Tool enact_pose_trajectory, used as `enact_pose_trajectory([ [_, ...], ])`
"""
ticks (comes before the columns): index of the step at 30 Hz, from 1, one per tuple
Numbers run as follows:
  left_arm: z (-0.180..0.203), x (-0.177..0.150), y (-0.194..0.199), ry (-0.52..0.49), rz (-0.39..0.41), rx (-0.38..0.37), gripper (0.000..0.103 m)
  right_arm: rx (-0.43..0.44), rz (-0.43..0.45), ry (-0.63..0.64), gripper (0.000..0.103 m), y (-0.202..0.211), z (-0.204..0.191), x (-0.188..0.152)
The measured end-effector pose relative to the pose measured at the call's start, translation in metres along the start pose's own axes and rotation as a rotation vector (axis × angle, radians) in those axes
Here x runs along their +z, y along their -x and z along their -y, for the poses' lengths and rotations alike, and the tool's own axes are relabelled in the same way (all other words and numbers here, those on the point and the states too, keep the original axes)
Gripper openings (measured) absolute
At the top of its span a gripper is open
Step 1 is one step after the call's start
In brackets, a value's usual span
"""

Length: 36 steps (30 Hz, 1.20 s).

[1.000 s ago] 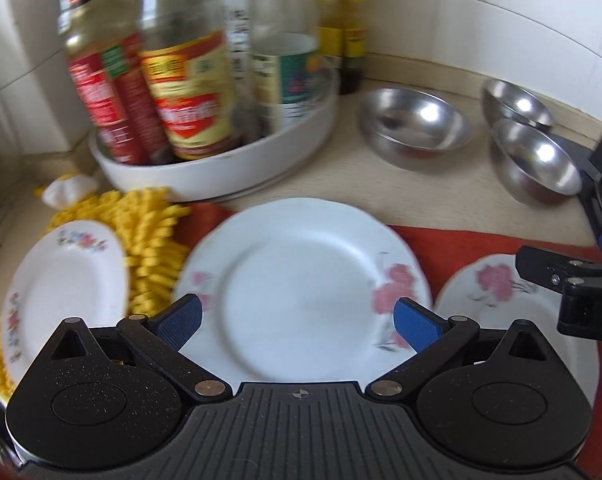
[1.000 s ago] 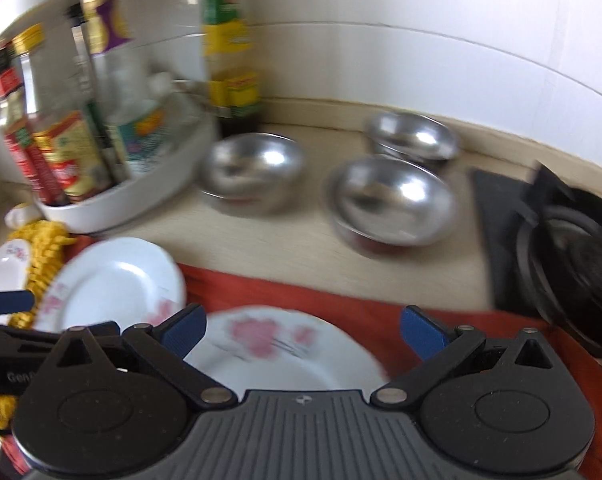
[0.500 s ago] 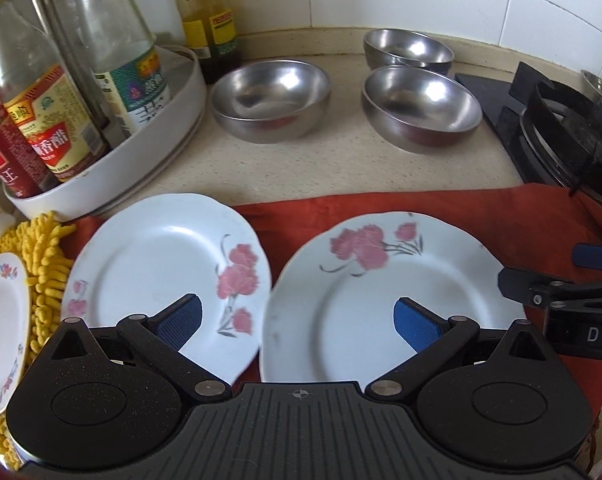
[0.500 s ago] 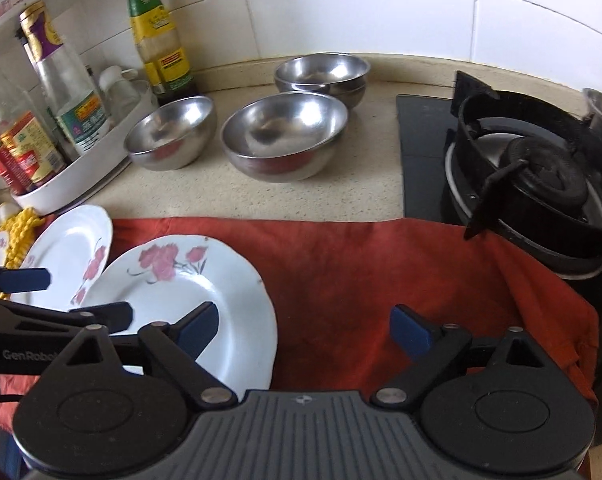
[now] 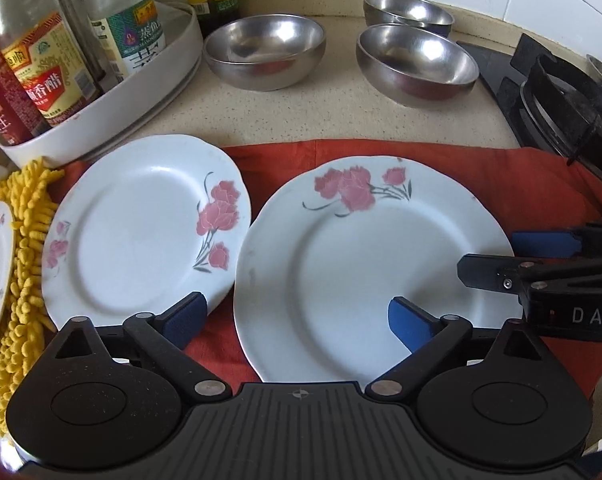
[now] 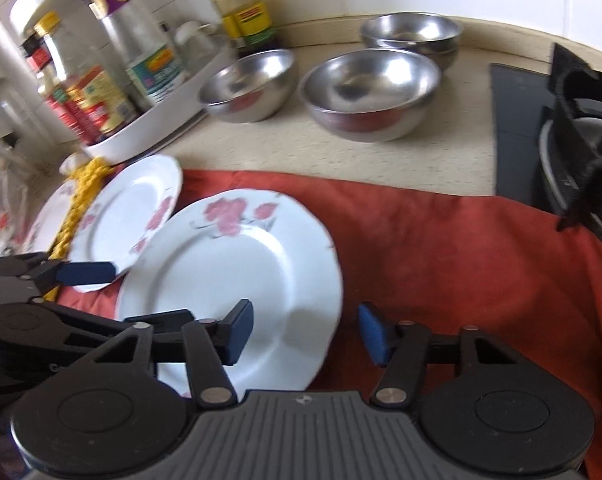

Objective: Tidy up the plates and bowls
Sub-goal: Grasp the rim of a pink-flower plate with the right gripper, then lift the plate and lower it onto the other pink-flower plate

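While both grippers hang over the larger floral plate point(image 5: 365, 272), which lies flat on the red cloth point(image 5: 501, 184) at the counter's front edge, my chief worry is the grip on its right rim. That rim is thin, glazed and shallow, so I judge it could skid out of the pads, or the plate could tip once lifted by one edge.

Second risk: the smaller floral plate point(image 5: 141, 232) sits just beside it on the left, rims nearly touching. A sideways drag would knock the two together, or push the smaller one into the yellow chenille mitt point(image 5: 25, 240).

Third: my left gripper's point(image 5: 297, 320) right finger and my right gripper's point(image 6: 303, 334) left finger both sit above the same plate. They could collide if I close in carelessly.

Steel bowls point(image 5: 265, 50) stand well back near the wall, beside the condiment tray point(image 5: 101, 108), untouched.

Fingers:
- Left gripper: wide apart, barely narrowed just now, holding nothing; left pad over the smaller plate's near edge, right pad above the larger plate.
- Right gripper: jaws have just been closing and straddle the larger plate's right rim; a gap shows at both pads, so not yet clamped
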<state>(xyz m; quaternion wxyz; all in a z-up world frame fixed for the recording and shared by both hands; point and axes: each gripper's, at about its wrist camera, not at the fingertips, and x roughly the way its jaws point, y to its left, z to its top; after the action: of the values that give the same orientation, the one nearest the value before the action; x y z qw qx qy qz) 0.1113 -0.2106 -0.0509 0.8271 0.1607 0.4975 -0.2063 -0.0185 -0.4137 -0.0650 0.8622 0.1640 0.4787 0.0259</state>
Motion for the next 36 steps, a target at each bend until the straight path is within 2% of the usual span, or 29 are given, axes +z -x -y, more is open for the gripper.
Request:
enact_pose_trajectory([
  [3, 0.001, -0.004, 0.002, -0.024, 0.004, -0.016, 0.097, 0.035, -0.009, 0.018, 0.051, -0.001, 0.001, 0.000],
  [4, 0.001, -0.006, 0.002, -0.023, -0.010, -0.081, 0.099, 0.035, -0.008, 0.029, 0.051, -0.001, 0.000, 0.000],
  [5, 0.001, -0.007, 0.002, -0.010, -0.016, -0.111, 0.103, 0.034, -0.009, 0.033, 0.051, -0.001, 0.000, 0.000],
  [10, 0.000, -0.005, 0.002, 0.004, -0.007, -0.116, 0.102, 0.036, -0.003, 0.030, 0.051, 0.001, -0.002, 0.001],
  [15, -0.004, -0.005, 0.004, 0.037, 0.006, -0.142, 0.100, 0.050, 0.050, 0.064, 0.051, 0.014, -0.005, 0.004],
  [16, -0.004, -0.005, 0.008, 0.033, 0.030, -0.165, 0.095, 0.076, 0.062, 0.059, 0.051, 0.017, -0.006, 0.005],
  [17, -0.003, -0.004, 0.014, 0.016, 0.055, -0.242, 0.079, 0.106, 0.073, 0.063, 0.051, 0.019, -0.007, 0.007],
  [18, 0.001, -0.003, 0.020, -0.001, 0.066, -0.318, 0.078, 0.130, 0.085, 0.073, 0.051, 0.019, -0.012, 0.009],
  [19, 0.009, -0.002, 0.024, -0.042, 0.083, -0.341, 0.087, 0.133, 0.086, 0.094, 0.049, 0.017, -0.018, 0.012],
  [20, 0.020, -0.002, 0.029, -0.103, 0.111, -0.302, 0.099, 0.114, 0.074, 0.103, 0.049, 0.013, -0.023, 0.014],
  [21, 0.027, -0.002, 0.031, -0.147, 0.137, -0.236, 0.101, 0.090, 0.061, 0.097, 0.049, 0.006, -0.024, 0.016],
  [22, 0.029, -0.004, 0.033, -0.163, 0.161, -0.191, 0.099, 0.066, 0.043, 0.082, 0.049, -0.001, -0.022, 0.017],
  [24, 0.016, -0.007, 0.036, -0.131, 0.162, -0.189, 0.098, 0.076, 0.028, 0.050, 0.049, -0.006, -0.015, 0.016],
  [28, -0.037, -0.021, 0.031, 0.033, 0.096, -0.162, 0.100, 0.099, 0.002, 0.056, 0.051, -0.011, -0.011, 0.015],
  [30, -0.059, -0.027, 0.021, 0.140, 0.041, -0.212, 0.100, 0.105, -0.010, 0.081, 0.051, -0.013, -0.013, 0.013],
  [33, -0.070, -0.028, 0.007, 0.263, -0.009, -0.352, 0.099, 0.120, -0.025, 0.088, 0.051, -0.017, -0.010, 0.011],
  [36, -0.055, -0.025, 0.002, 0.208, -0.010, -0.383, 0.103, 0.148, -0.039, 0.055, 0.052, -0.016, -0.005, 0.013],
])
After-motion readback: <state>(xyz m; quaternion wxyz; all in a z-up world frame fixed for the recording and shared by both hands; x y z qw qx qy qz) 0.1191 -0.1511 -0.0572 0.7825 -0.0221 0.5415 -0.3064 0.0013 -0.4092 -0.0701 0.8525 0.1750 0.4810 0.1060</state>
